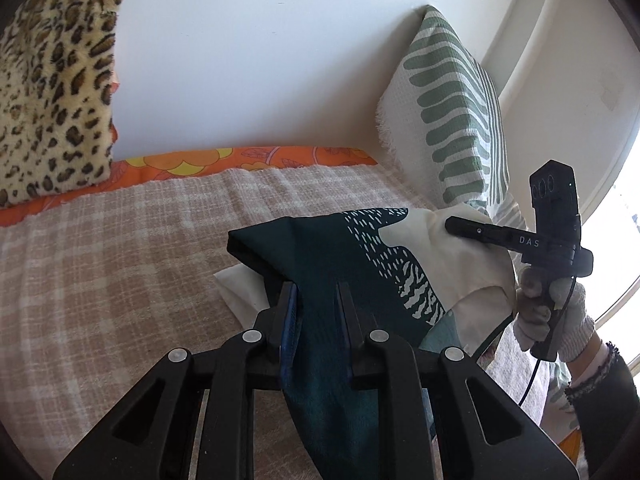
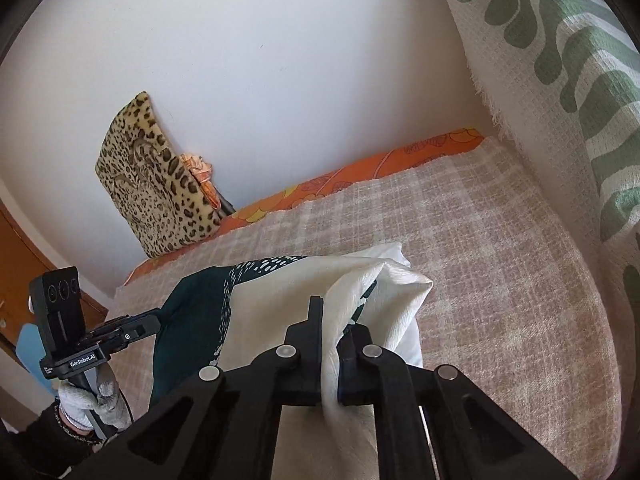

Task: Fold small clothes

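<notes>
A: White wall (image 1: 260,60) behind, checked beige blanket (image 1: 120,260) over the bed, orange flowered sheet (image 1: 192,162) at the far edge. Leopard cushion (image 1: 52,92) far left, green-striped pillow (image 1: 452,112) far right against the wall.

B: And the garment (image 1: 340,272)?

A: Held up above the blanket, in the near middle, stretched between both tools. Dark teal part with white marks on the left, cream part on the right.

B: Left gripper (image 1: 316,300)?

A: Clenched on the dark teal cloth, fabric passing between both fingers and hanging down below.

B: Right gripper (image 2: 334,320)?

A: Clamped on a fold of the cream cloth (image 2: 360,280), pinched tight between the fingers. Seen also from the left camera, at the right side, carried by a gloved hand (image 1: 556,316).

B: Anything under the garment?

A: Some white fabric (image 1: 240,292) lying on the blanket, just below; cannot tell whether same piece.
</notes>
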Demonstrator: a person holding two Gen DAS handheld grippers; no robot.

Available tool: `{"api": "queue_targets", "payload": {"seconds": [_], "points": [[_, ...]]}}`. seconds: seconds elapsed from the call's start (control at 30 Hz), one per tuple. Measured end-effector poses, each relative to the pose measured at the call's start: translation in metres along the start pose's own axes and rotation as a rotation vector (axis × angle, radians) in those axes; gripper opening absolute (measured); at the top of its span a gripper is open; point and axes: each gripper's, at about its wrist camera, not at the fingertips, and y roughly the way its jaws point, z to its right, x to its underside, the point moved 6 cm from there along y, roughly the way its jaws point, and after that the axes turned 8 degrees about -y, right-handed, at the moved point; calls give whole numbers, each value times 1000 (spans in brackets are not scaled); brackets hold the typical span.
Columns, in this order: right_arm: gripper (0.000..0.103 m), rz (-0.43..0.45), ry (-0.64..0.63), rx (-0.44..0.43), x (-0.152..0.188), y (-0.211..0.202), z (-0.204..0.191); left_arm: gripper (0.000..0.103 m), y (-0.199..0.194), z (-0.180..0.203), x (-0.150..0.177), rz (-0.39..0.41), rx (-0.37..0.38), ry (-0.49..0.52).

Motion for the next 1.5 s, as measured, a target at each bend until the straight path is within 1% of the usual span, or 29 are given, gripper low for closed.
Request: {"api": "queue_targets", "payload": {"seconds": [0.07, 0.1, 0.13, 0.2, 0.23, 0.27, 0.3, 0.37, 0.4, 0.5, 0.57, 0.63, 0.67, 0.77, 0.9, 0.97, 1.03, 1.1, 1.17, 1.3, 1.37, 1.4, 1.47, 1.5], "points": [[2, -44, -46, 48, -5, 13, -2, 17, 3, -9, -3, -9, 1, -36], [2, -86, -54, 53, -3, 19, 0, 17, 4, -14, -7, -5, -5, -49], [6, -120, -45, 33, 0, 22, 1, 17, 4, -20, -12, 3, -8, -63], [11, -109, -3, 40, 6, 13, 9, 19, 5, -32, -23, 4, 25, -117], [23, -101, 26, 24, 9, 6, 14, 31, 8, -37, -29, -1, 38, -144], [35, -91, 57, 12, 13, -1, 19, 40, 11, -42, -34, -5, 43, -163], [37, -86, 81, -2, 17, -8, 24, 54, 15, -47, -38, -7, 43, -183], [37, -90, 118, -15, 26, -21, 34, 55, 25, -52, -44, -22, 56, -215], [37, -92, 135, 12, 31, -27, 42, 55, 29, -52, -45, -31, 52, -216], [38, -105, 173, 136, 43, -44, 66, 55, 37, -49, -44, -37, 11, -192], [38, -85, 205, 171, 47, -56, 77, 55, 37, -49, -42, -26, -18, -184], [38, -69, 228, 184, 51, -66, 80, 55, 34, -50, -42, -13, -56, -177], [38, -53, 230, 185, 52, -71, 78, 55, 32, -50, -41, -10, -52, -183], [38, -22, 223, 168, 55, -84, 65, 55, 22, -46, -38, -14, -41, -182], [38, 5, 190, 168, 60, -99, 40, 55, 4, -32, -31, -21, -42, -141], [38, 11, 154, 181, 61, -106, 25, 55, -6, -22, -26, -21, -43, -116], [38, 18, 111, 215, 62, -115, 9, 55, -18, -10, -21, -14, -44, -83], [40, 25, 89, 220, 63, -124, -6, 57, -32, 2, -16, 4, -50, -49], [44, 34, 67, 231, 64, -134, -21, 59, -48, 13, -10, 28, -50, -20], [55, 50, 8, 280, 71, -153, -52, 65, -79, 37, 2, 60, -41, 42], [65, 64, -6, 295, 74, -162, -66, 70, -95, 48, 8, 75, -38, 76], [67, 74, -9, 304, 75, -167, -73, 75, -103, 54, 11, 88, -37, 92], [75, 100, -12, 323, 77, -176, -86, 77, -120, 65, 17, 117, -40, 128], [77, 114, -12, 336, 79, -182, -93, 79, -128, 70, 21, 131, -40, 148]]}}
